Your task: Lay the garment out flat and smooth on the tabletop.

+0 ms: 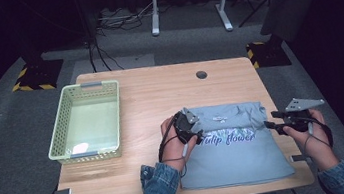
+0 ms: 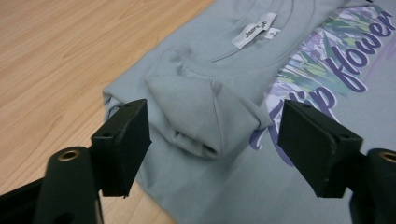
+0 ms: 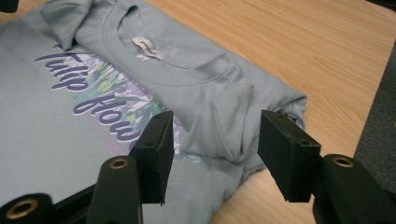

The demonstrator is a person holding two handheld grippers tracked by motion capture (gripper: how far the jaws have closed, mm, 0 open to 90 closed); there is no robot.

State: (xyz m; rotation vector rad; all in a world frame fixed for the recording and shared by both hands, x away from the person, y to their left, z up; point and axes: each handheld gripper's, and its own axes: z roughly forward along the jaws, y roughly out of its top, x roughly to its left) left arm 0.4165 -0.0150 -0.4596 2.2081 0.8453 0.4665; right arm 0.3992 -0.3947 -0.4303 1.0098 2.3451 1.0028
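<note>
Both tongs are standing apart, clamping nothing: left tongs (image 2: 215, 149) and right tongs (image 3: 212, 154) are hovering over the T-shirt's (image 1: 238, 154) folded shoulders.

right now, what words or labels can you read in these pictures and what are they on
"Tulip flower": purple script printed across the chest of the grey t-shirt, over a leafy graphic.
White neck label inside the collar: dark print, too small and blurred to read.
Small second tag beside it: a single mark, unreadable.
Nothing readable on the green basket or the table.
</note>
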